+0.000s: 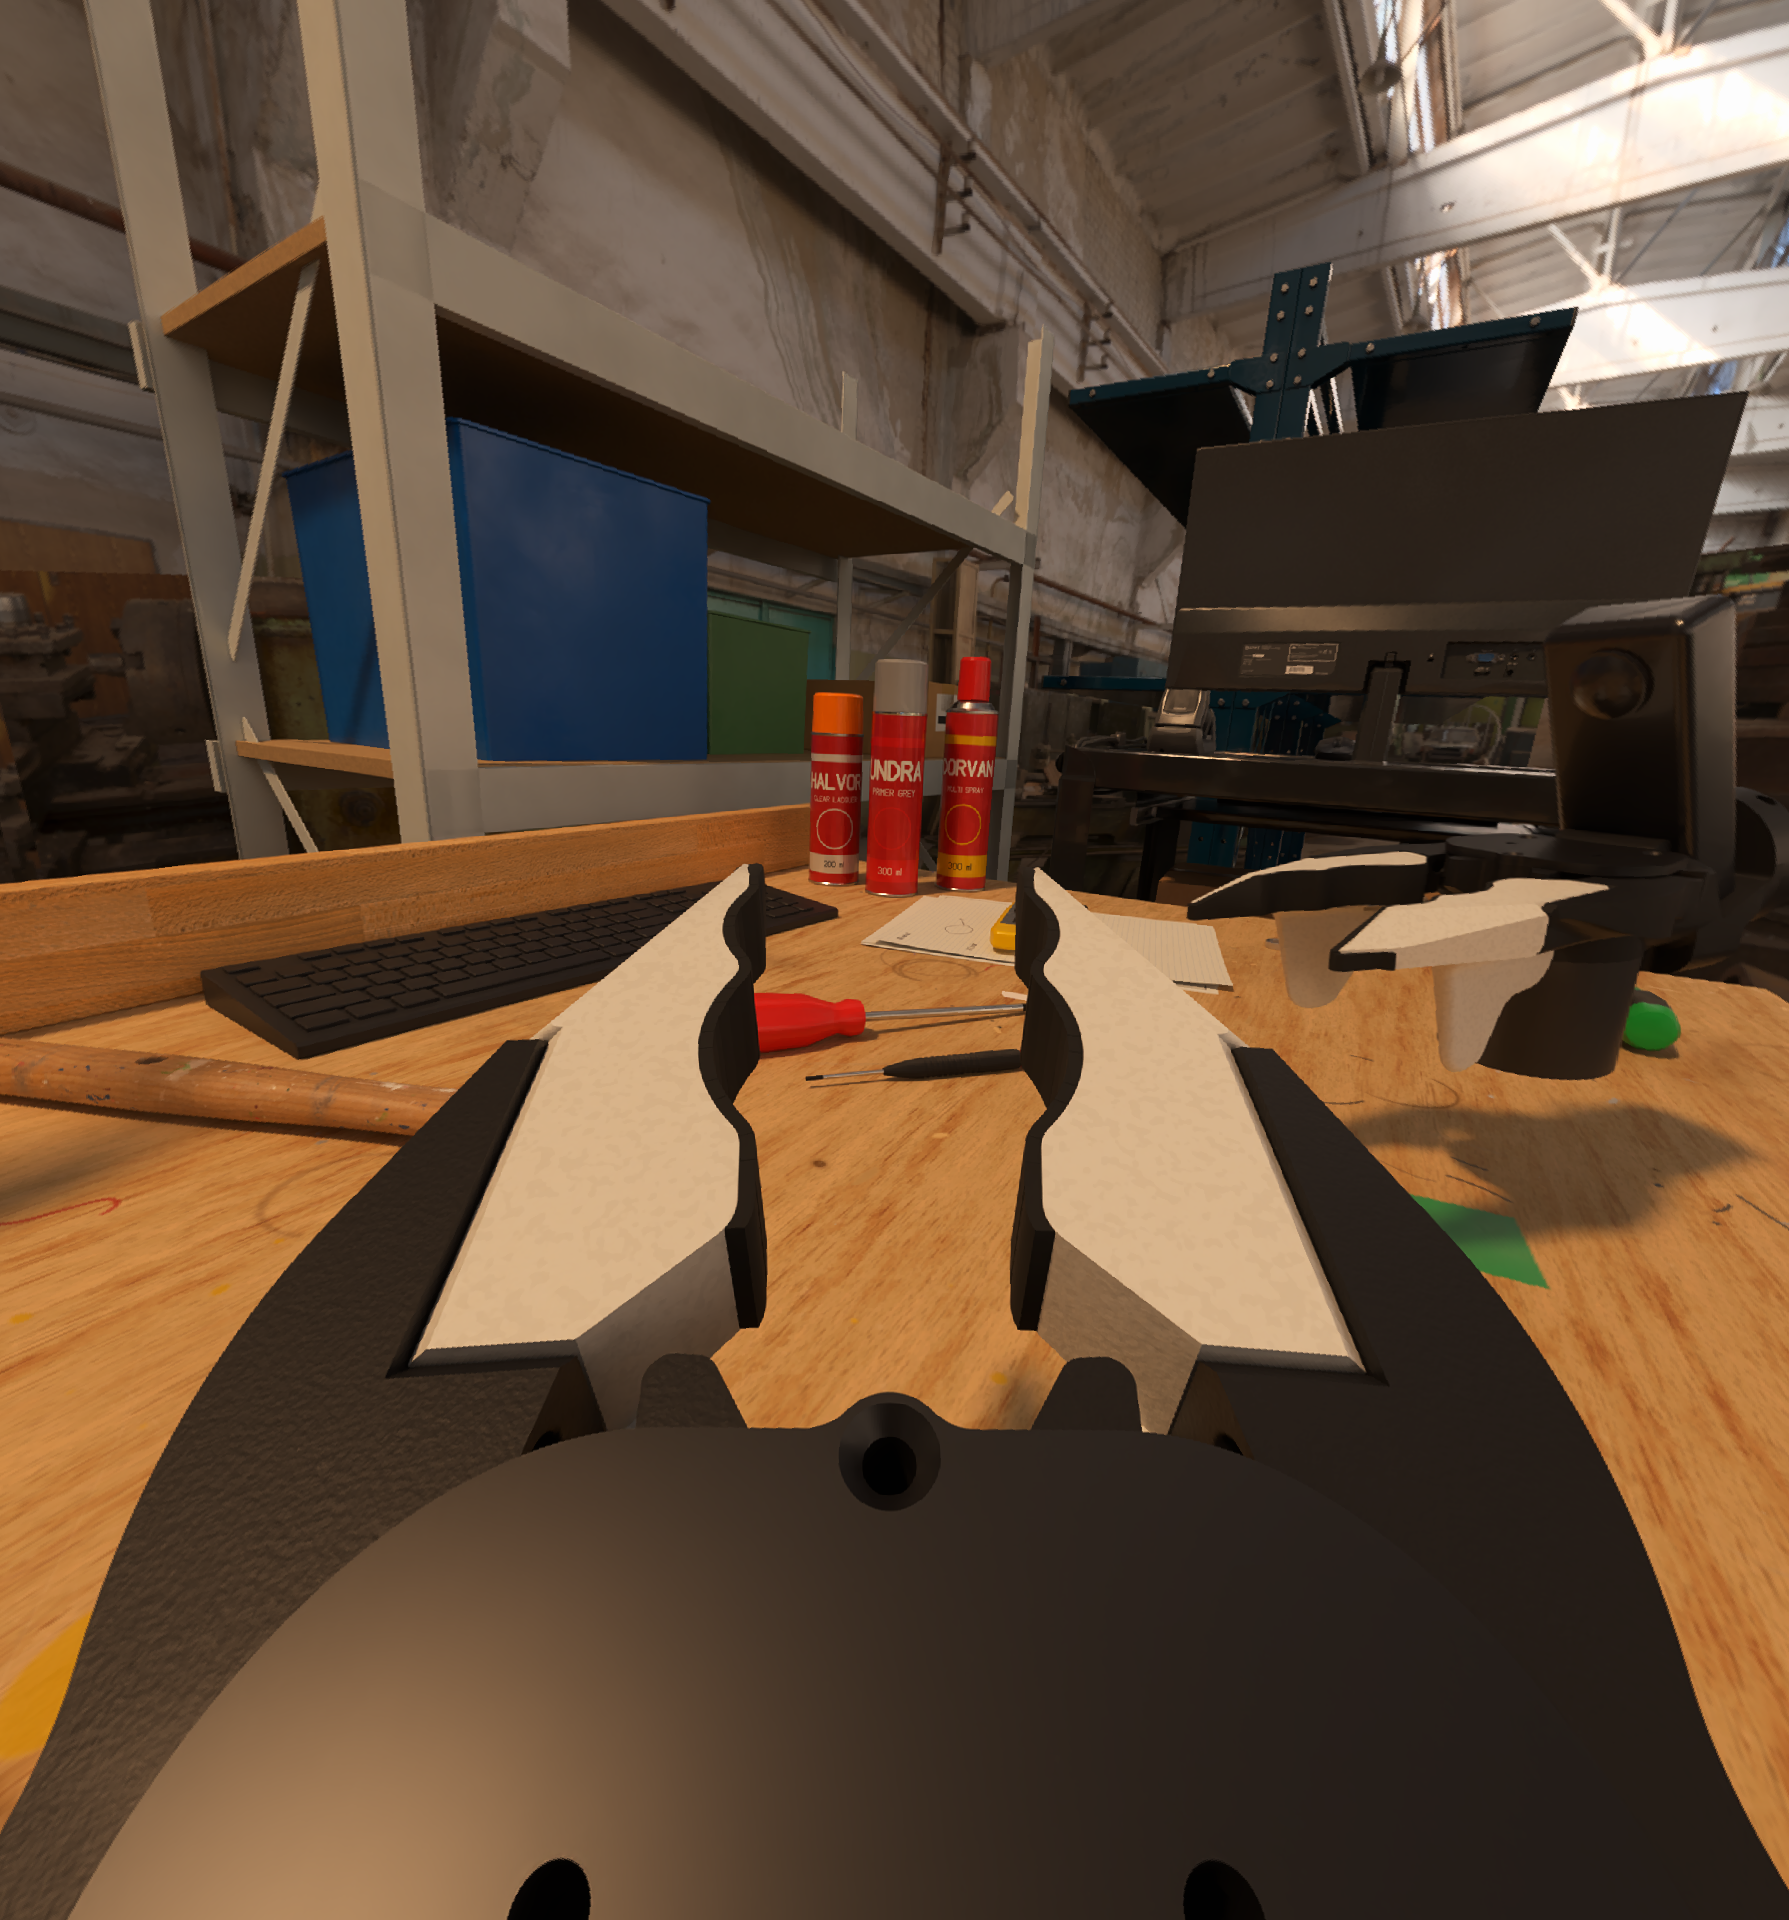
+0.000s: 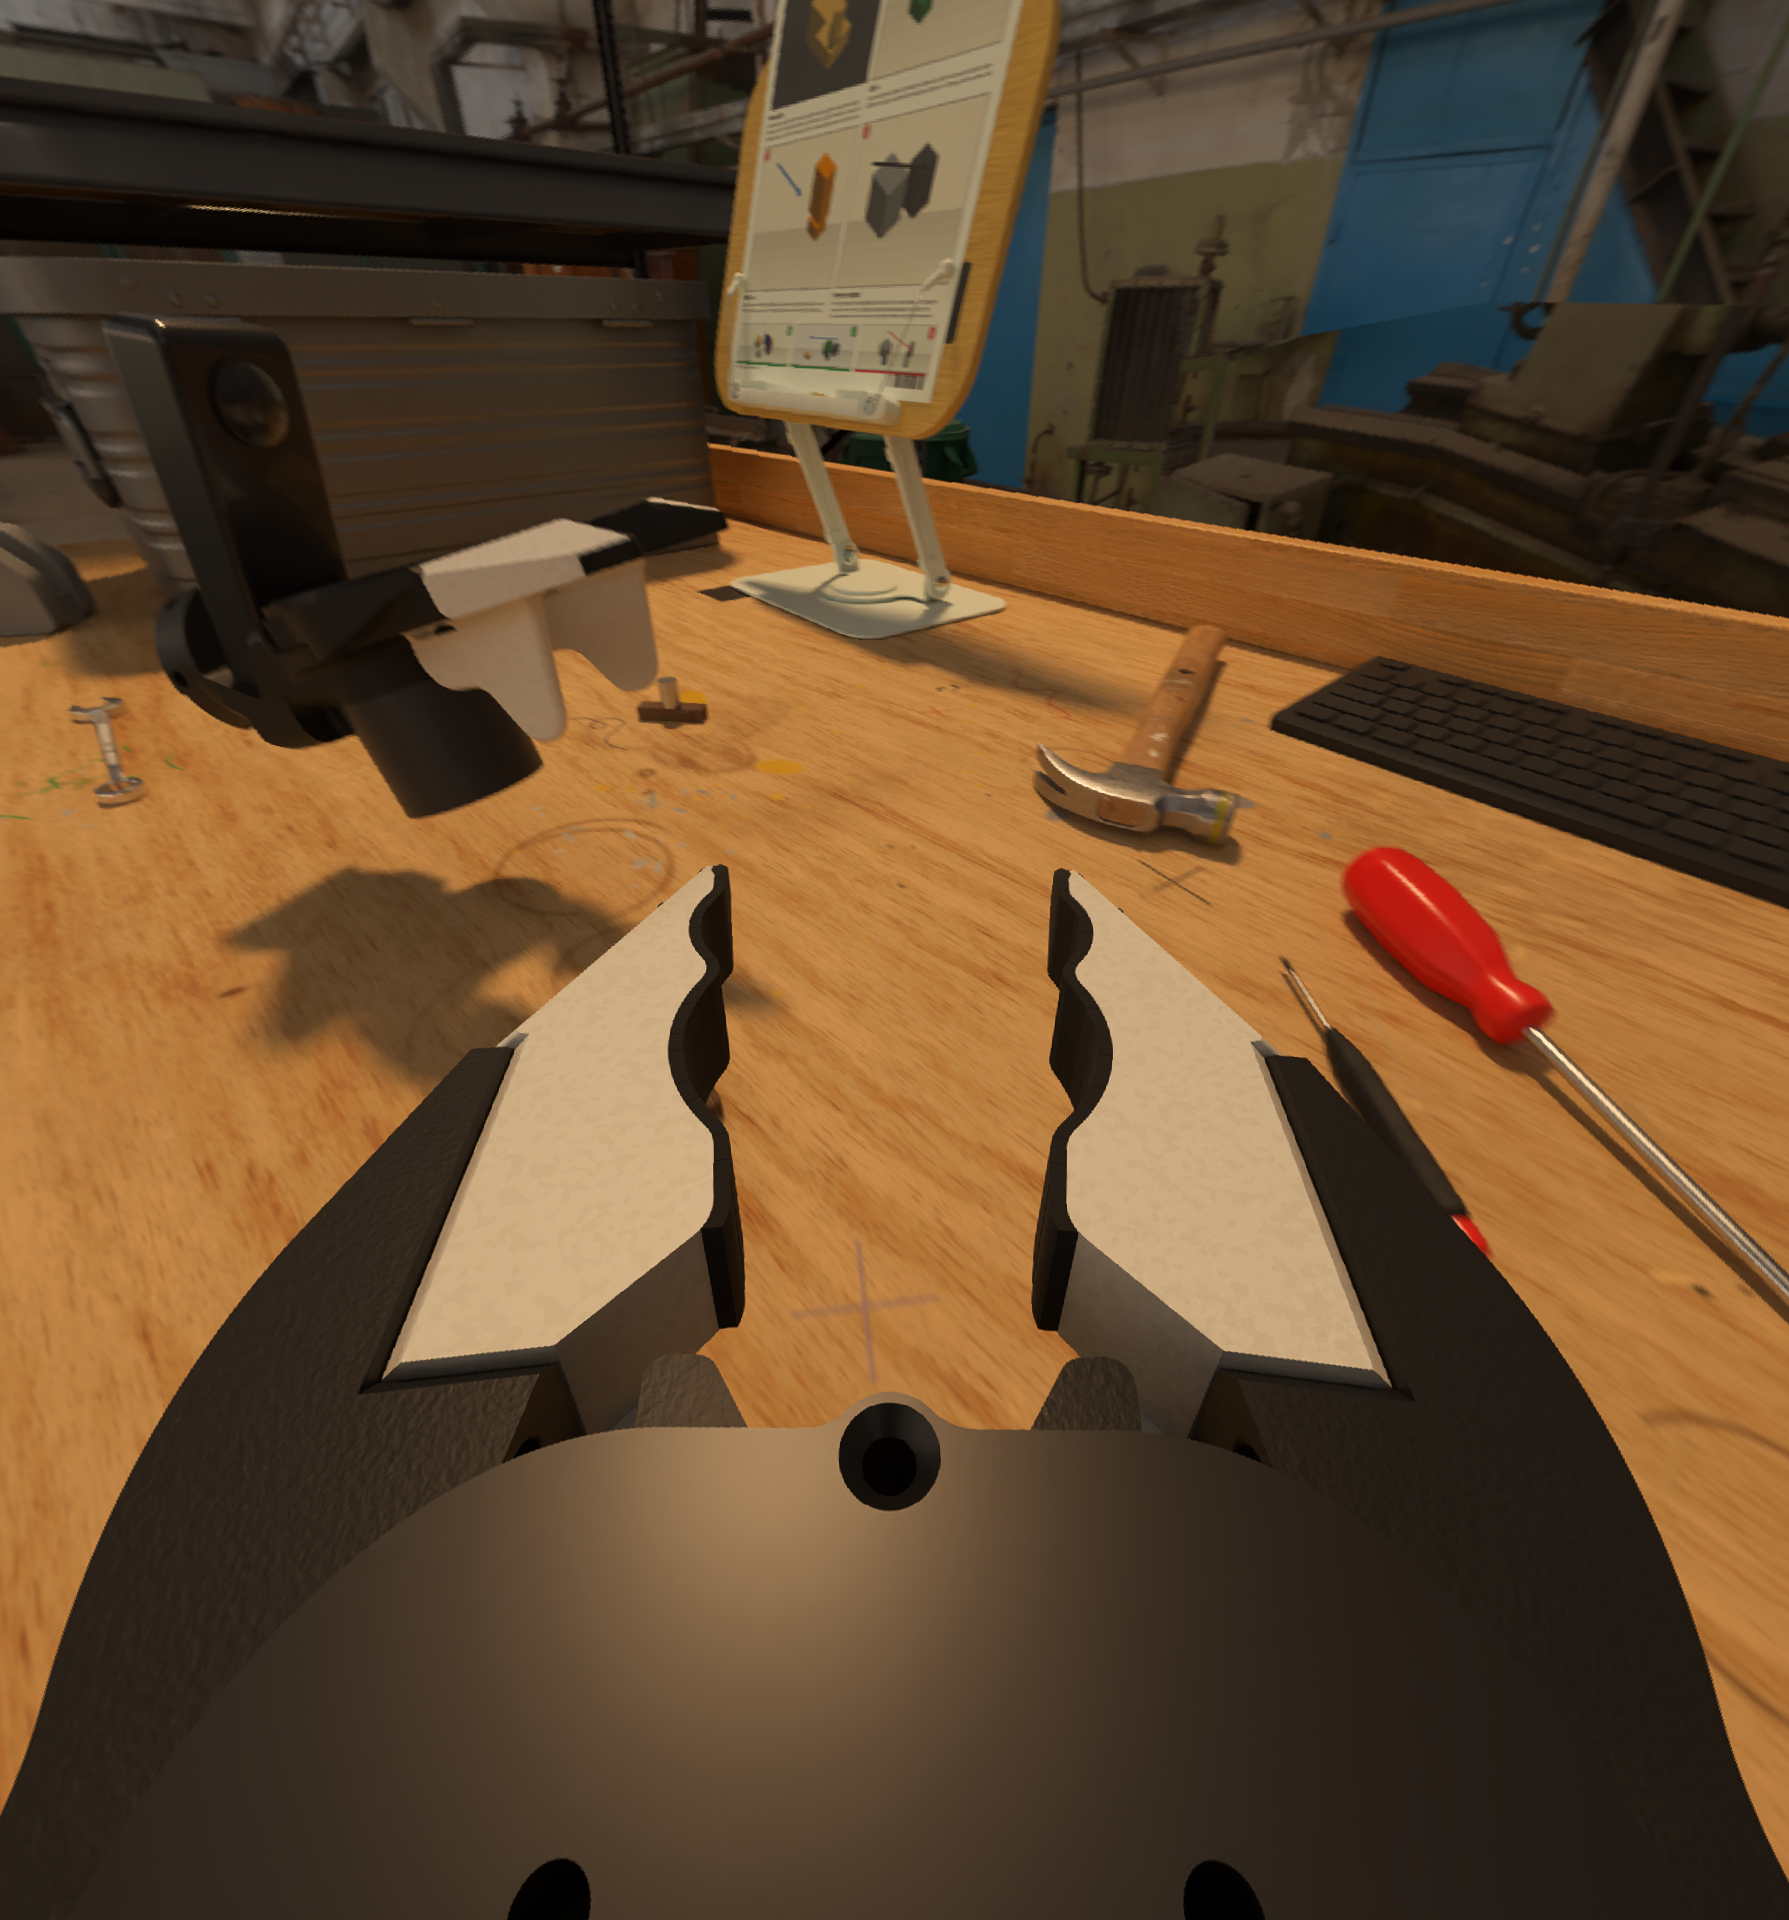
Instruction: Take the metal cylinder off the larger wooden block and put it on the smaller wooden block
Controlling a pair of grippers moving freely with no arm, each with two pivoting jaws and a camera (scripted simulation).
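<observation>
Left gripper (image 1: 890, 883) and right gripper (image 2: 890, 883) both hover with fingers spread, holding nothing.

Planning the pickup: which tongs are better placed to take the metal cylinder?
Probably left. In the right wrist view the open left tongs hang close beside the metal cylinder on its wooden block, while the open right tongs sit much farther back.

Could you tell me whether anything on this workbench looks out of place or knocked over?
Nothing stands out. The hammer and red screwdriver lie flat, and the metal cylinder stands upright on its wooden block.
</observation>
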